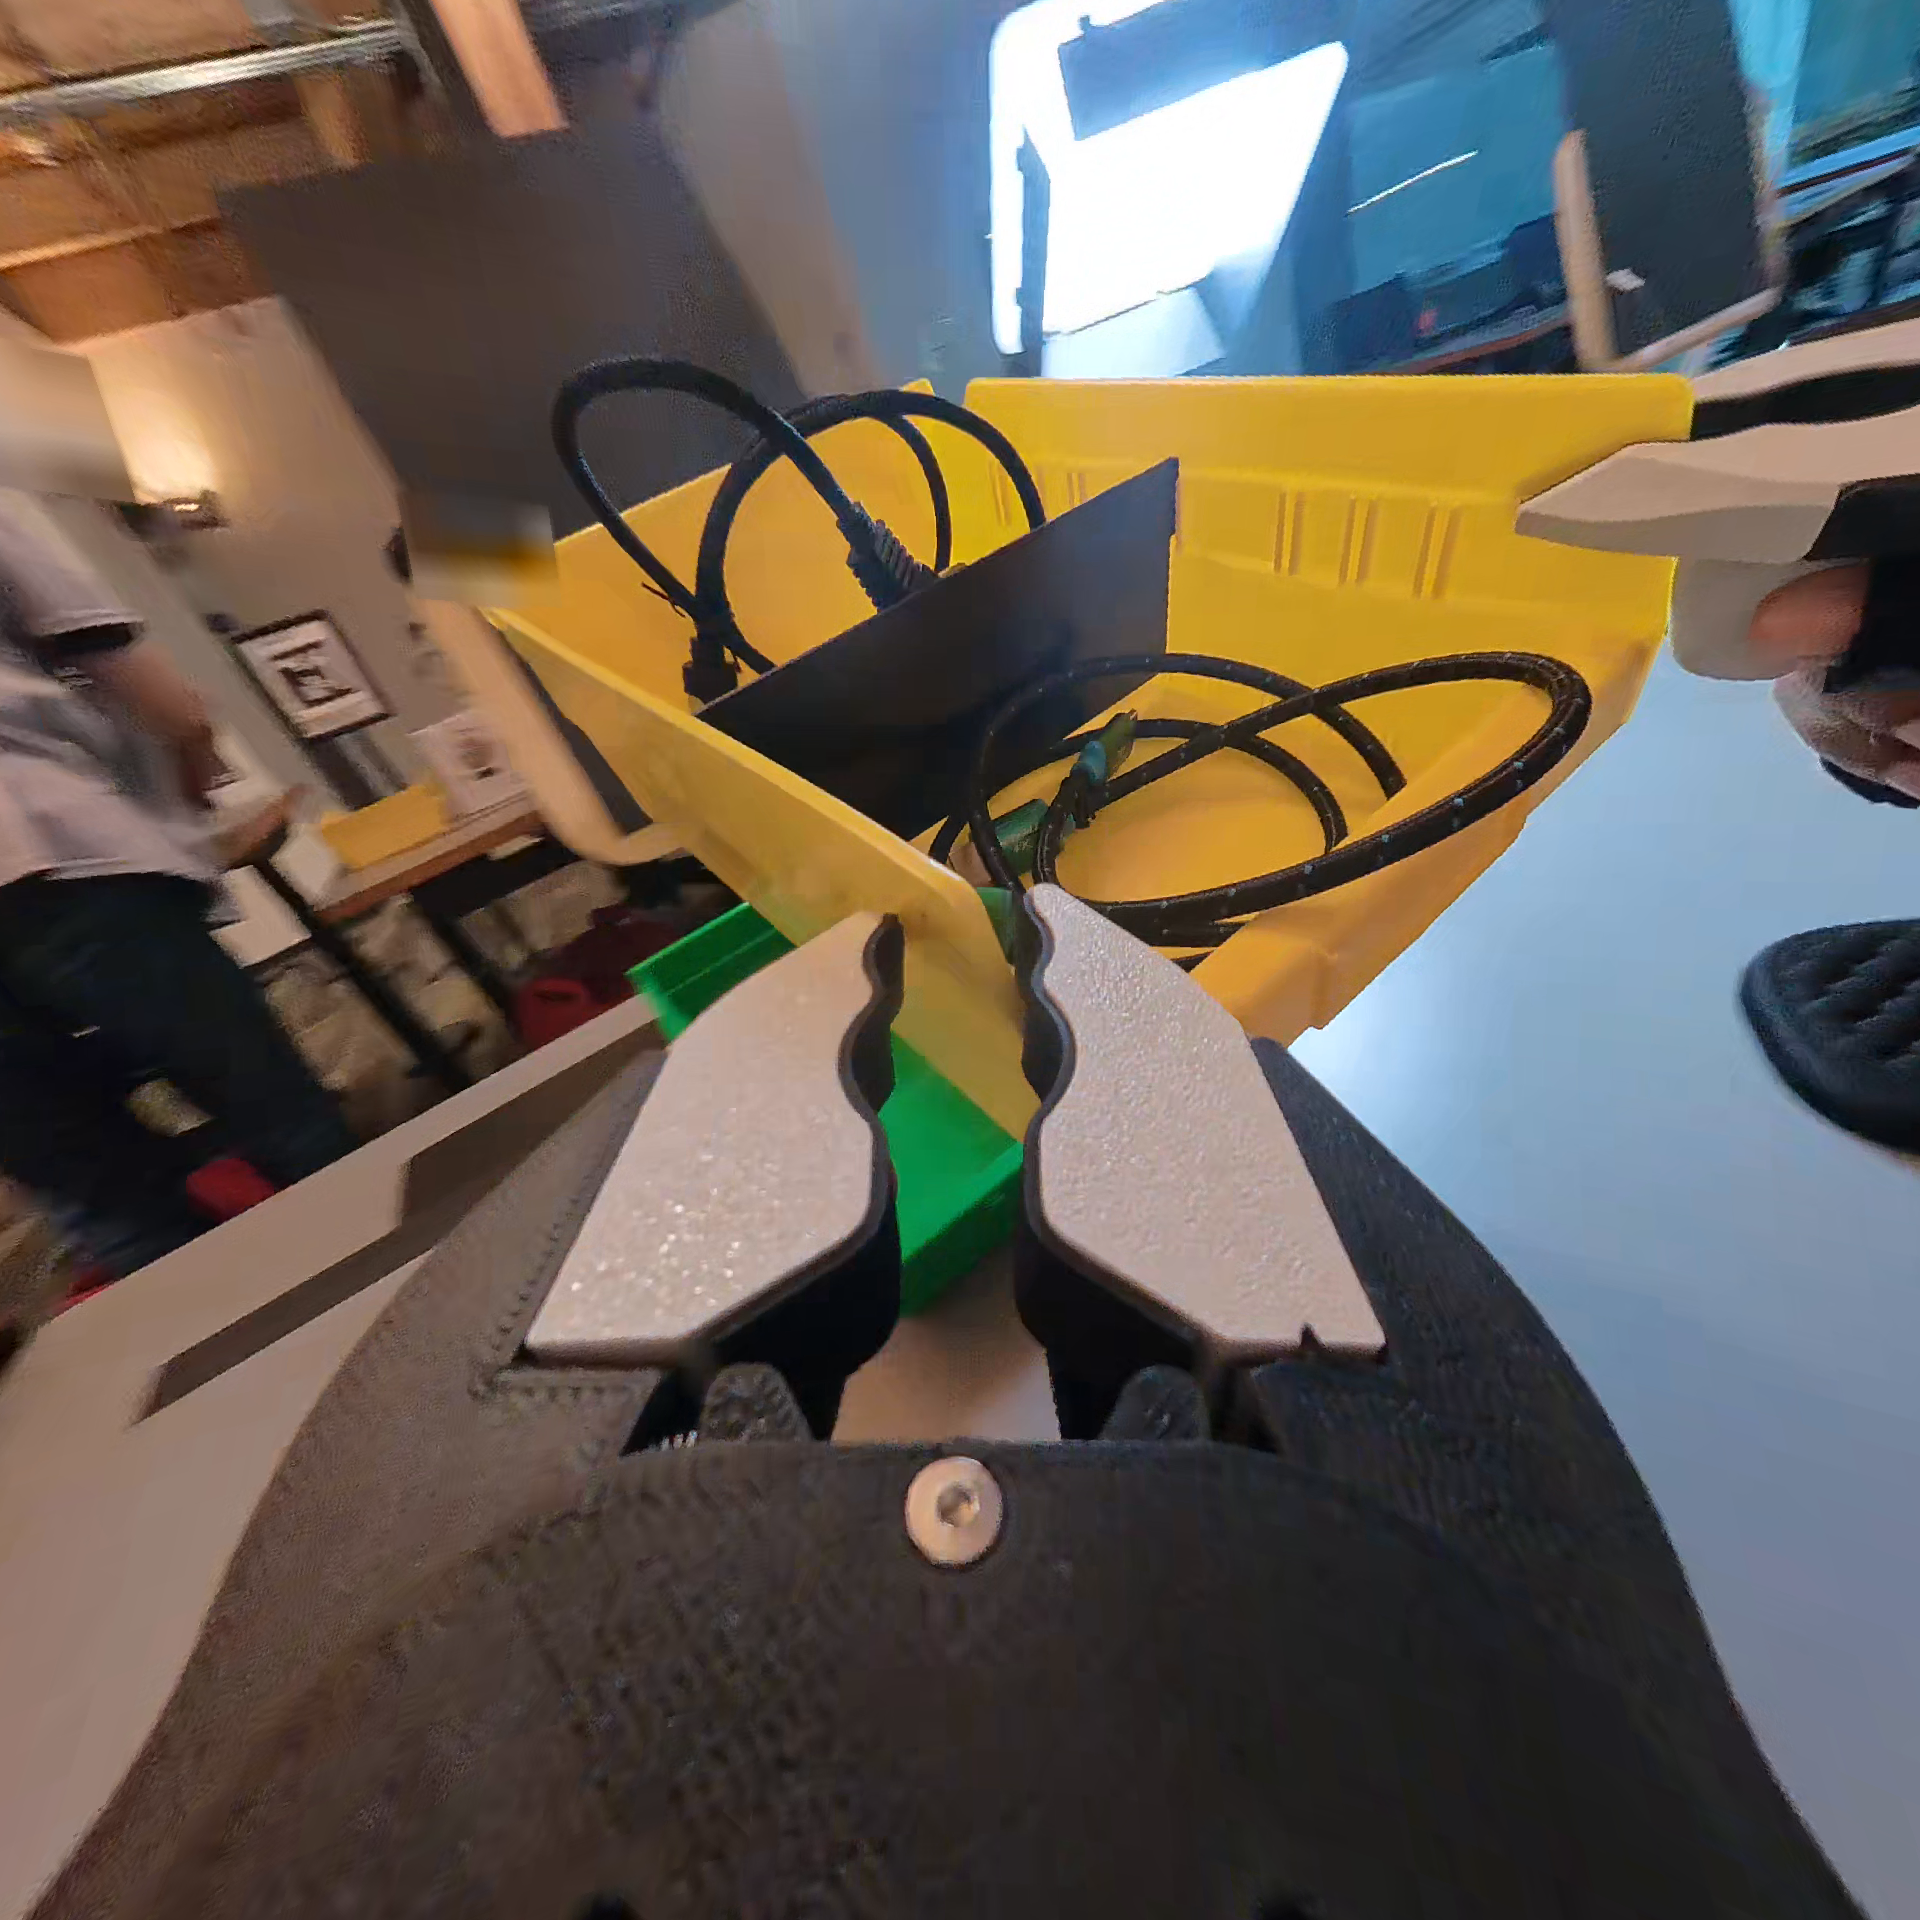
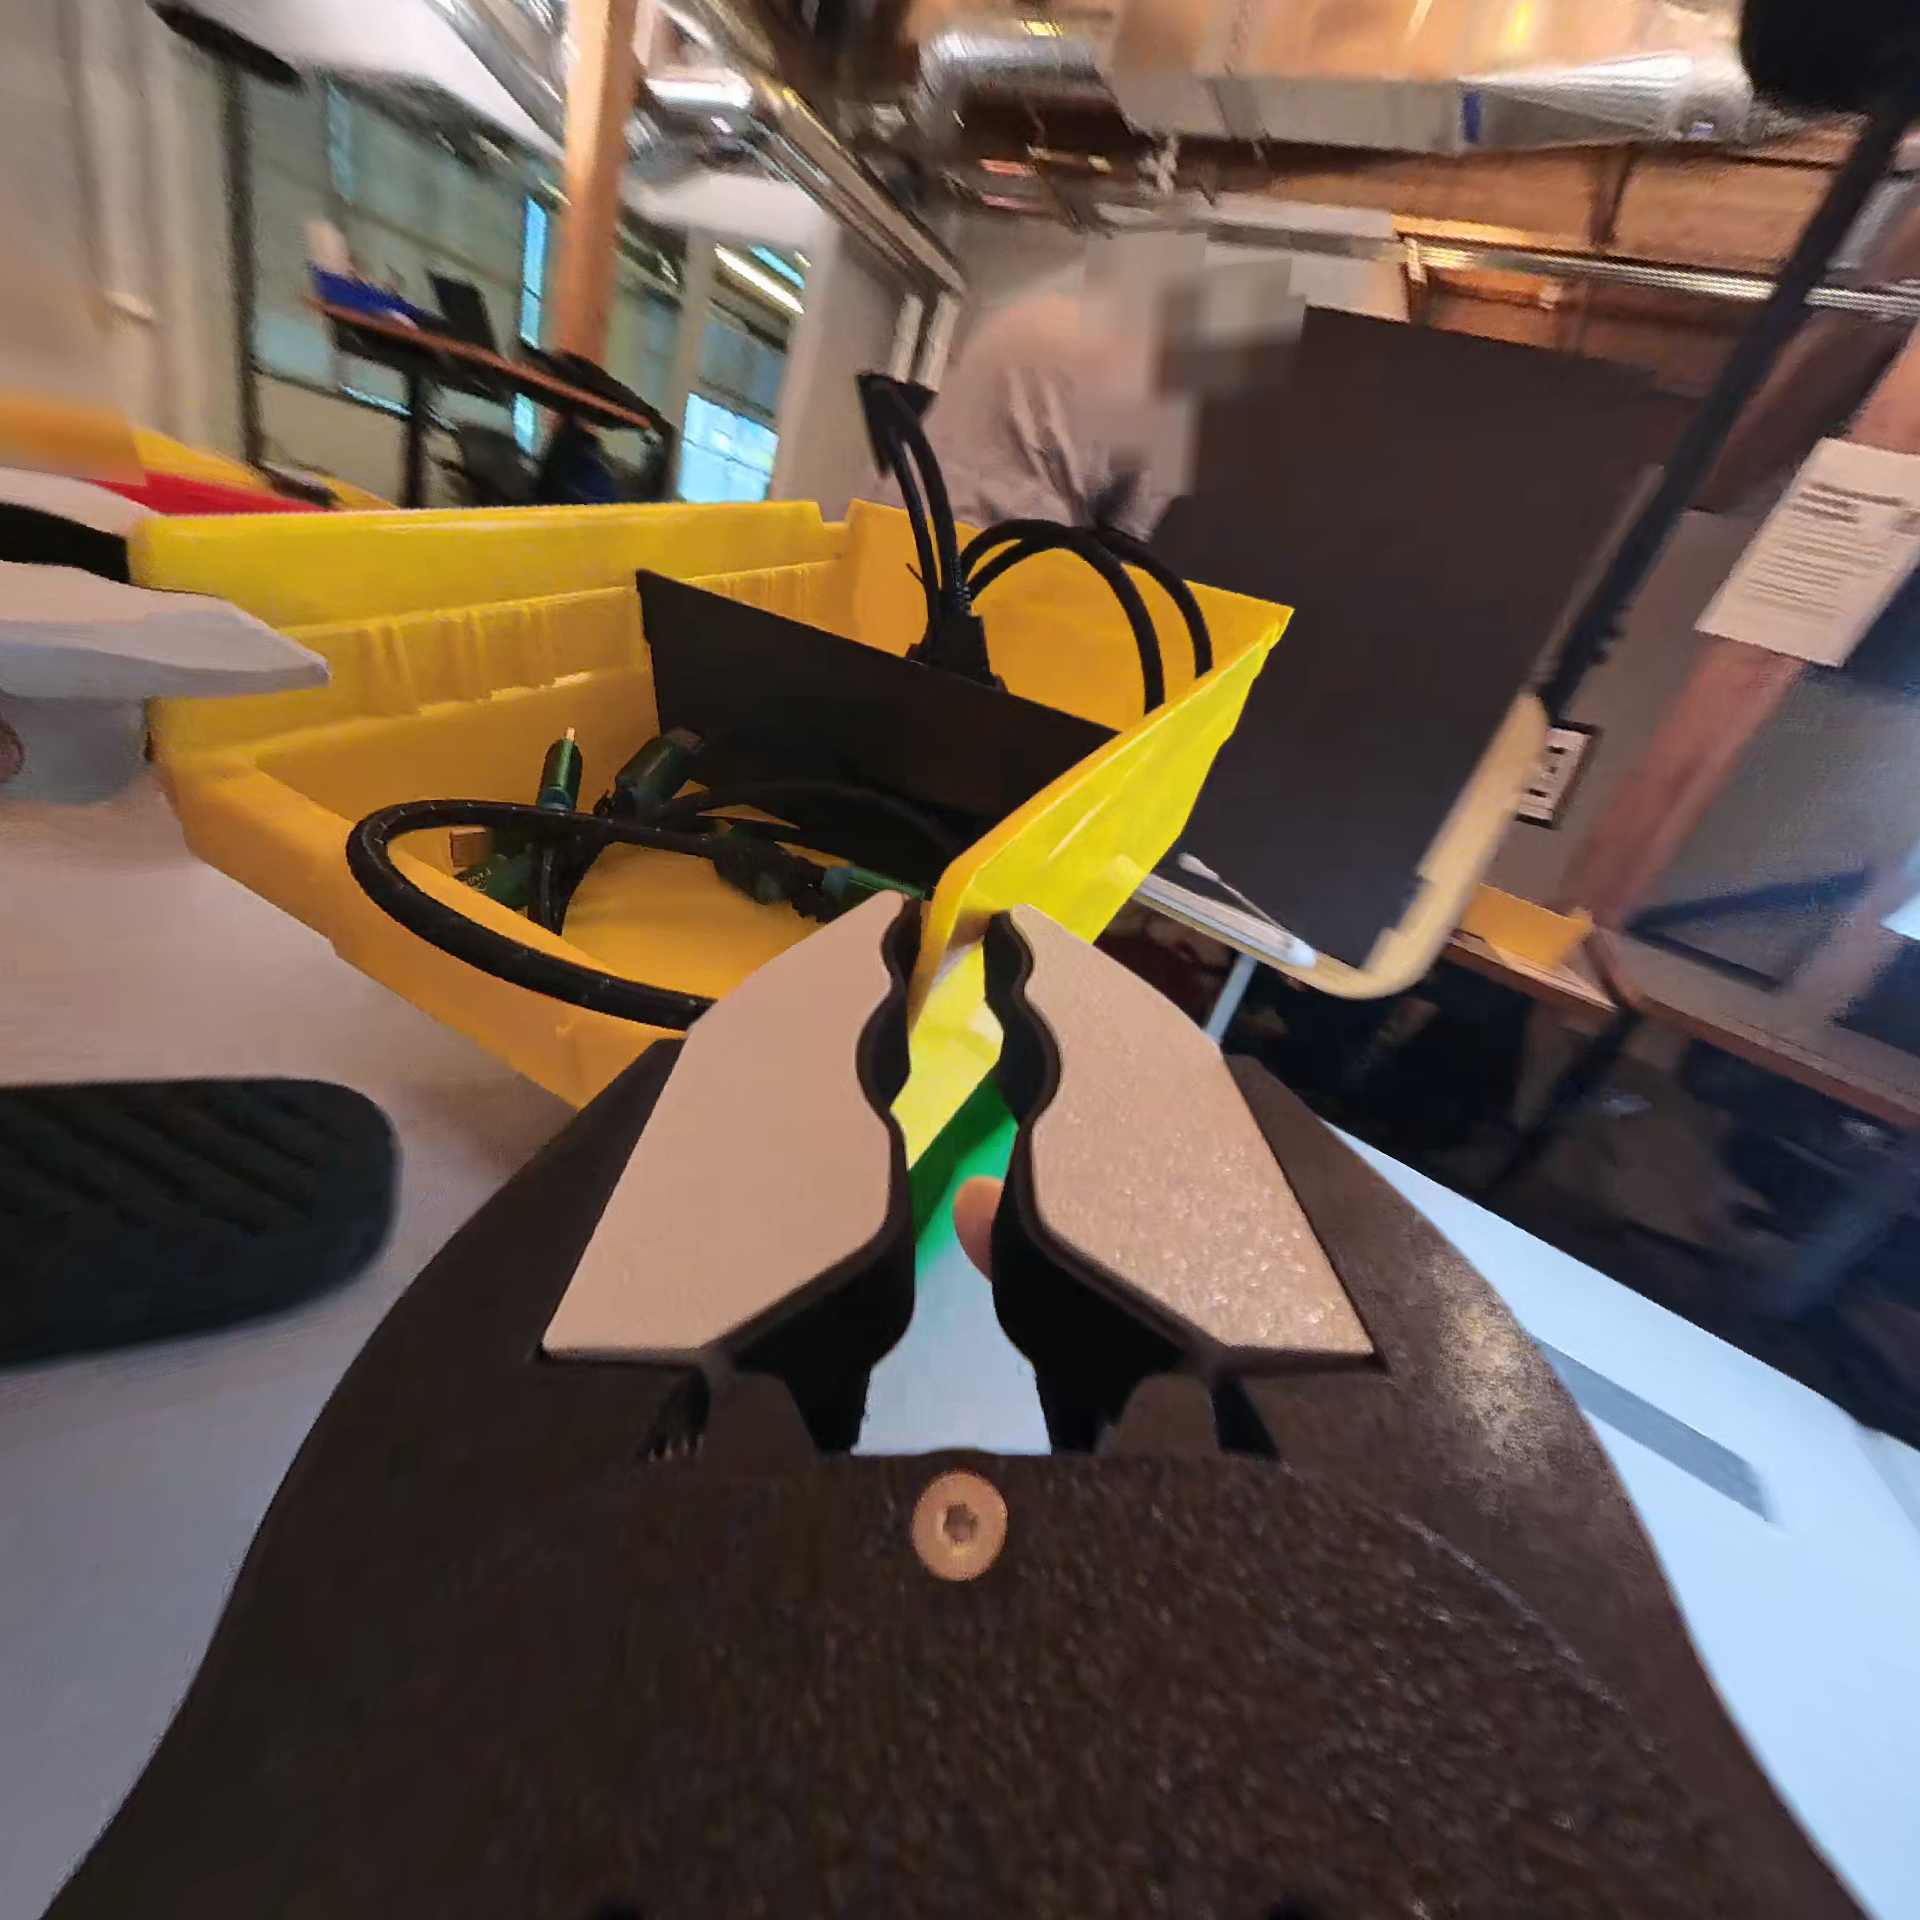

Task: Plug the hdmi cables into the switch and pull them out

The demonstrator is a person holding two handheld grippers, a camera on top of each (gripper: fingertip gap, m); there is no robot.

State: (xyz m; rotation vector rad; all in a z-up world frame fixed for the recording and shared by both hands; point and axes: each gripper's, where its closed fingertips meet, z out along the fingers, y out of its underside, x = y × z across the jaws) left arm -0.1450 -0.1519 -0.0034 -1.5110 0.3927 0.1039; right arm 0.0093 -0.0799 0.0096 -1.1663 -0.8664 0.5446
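Yellow bin (image 1: 1351,468) gripped at both near corners, likely for lifting or repositioning on the white surface (image 1: 1558,1195).
Inside bin: black divider (image 1: 987,613); coiled HDMI cables (image 1: 1299,831) on both sides. Left hand-held gripper (image 1: 961,930) and right hand-held gripper (image 2: 956,909) each pinching the bin wall. Switch not identifiable.

A large dark panel (image 2: 1382,644) stands upright at the far edge of the pale tabletop (image 1: 1621,1195). Above it run wooden ceiling beams (image 2: 1621,197) and metal ducting (image 2: 1049,62). To its left in the right wrist view are bright windows (image 2: 727,416) and a desk (image 2: 488,358). Beside it, a person in a grey shirt (image 2: 1029,416) stands; a framed picture (image 1: 310,675) hangs on the wall.
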